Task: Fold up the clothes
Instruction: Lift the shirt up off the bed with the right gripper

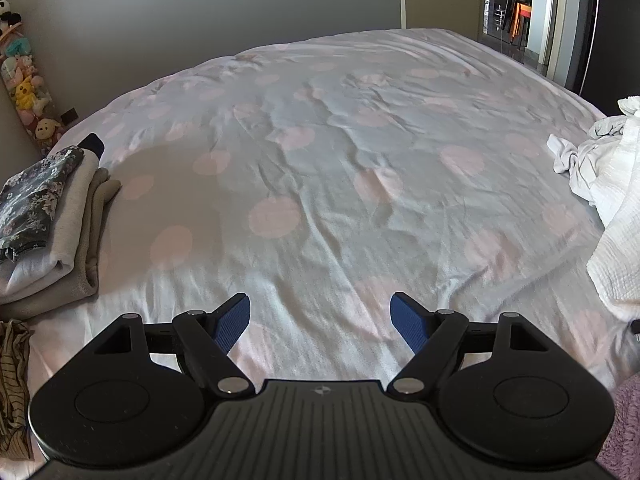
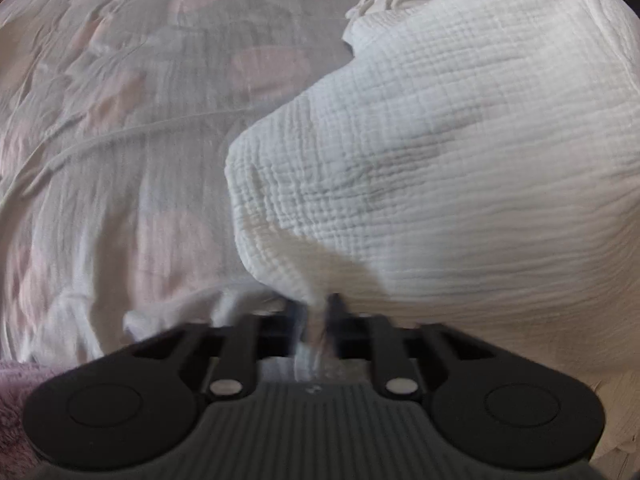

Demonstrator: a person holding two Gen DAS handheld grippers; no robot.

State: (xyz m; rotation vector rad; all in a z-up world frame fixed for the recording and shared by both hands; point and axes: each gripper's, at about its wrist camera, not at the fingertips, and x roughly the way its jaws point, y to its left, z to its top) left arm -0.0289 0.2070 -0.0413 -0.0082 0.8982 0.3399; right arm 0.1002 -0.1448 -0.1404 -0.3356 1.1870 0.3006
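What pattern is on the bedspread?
Pale white with large soft pink dots; the bedspread shows best in the left wrist view.

Your right gripper (image 2: 318, 320) is smeared by motion, so its fingertips are hard to make out where the white crinkled garment (image 2: 460, 152) folds in between them. That garment runs off the right edge of both views. On the near left, the striped cloth (image 1: 14, 384) and the folded stack (image 1: 48, 220) are cut by the frame. The plush toys (image 1: 28, 92) far left are too small to identify.
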